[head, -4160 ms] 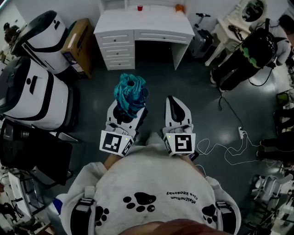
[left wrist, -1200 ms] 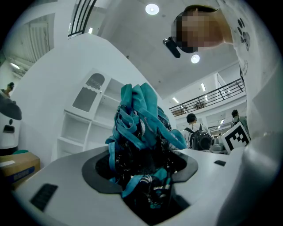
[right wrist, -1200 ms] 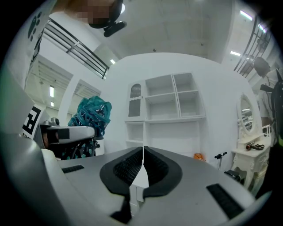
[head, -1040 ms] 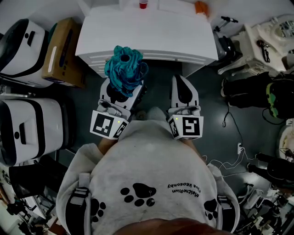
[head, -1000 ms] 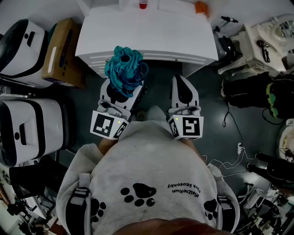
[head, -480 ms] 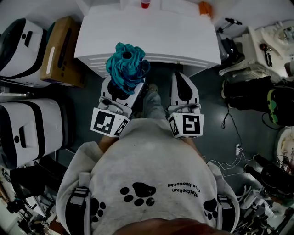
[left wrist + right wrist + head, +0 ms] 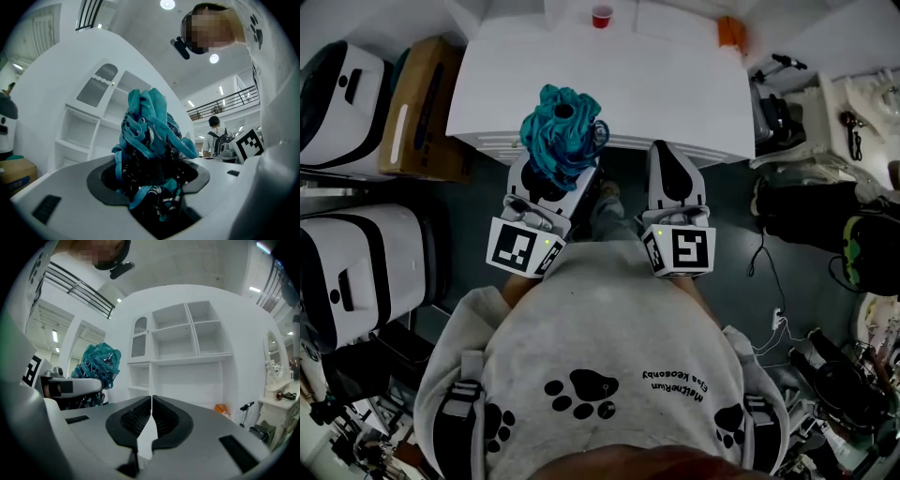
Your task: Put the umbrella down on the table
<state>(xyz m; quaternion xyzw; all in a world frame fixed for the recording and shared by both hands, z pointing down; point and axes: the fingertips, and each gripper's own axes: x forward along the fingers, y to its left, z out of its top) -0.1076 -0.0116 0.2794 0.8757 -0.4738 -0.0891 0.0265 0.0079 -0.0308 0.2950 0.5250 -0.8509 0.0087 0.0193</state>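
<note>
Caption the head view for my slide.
Left tool grips a teal umbrella before the white table; right tool shut, empty.

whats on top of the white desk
On the desk, a red cup and an orange thing stand near the back edge. The umbrella, held in the left gripper, hides part of the front edge.

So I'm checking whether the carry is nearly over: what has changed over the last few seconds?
The person has walked up to the white table: it stood well ahead across the floor, and now the teal umbrella shows over its front edge in the head view. Nothing was taken hold of or let go. Unchanged: the left claw stays shut on the umbrella, and the right claw stays shut and empty beside it.
</note>
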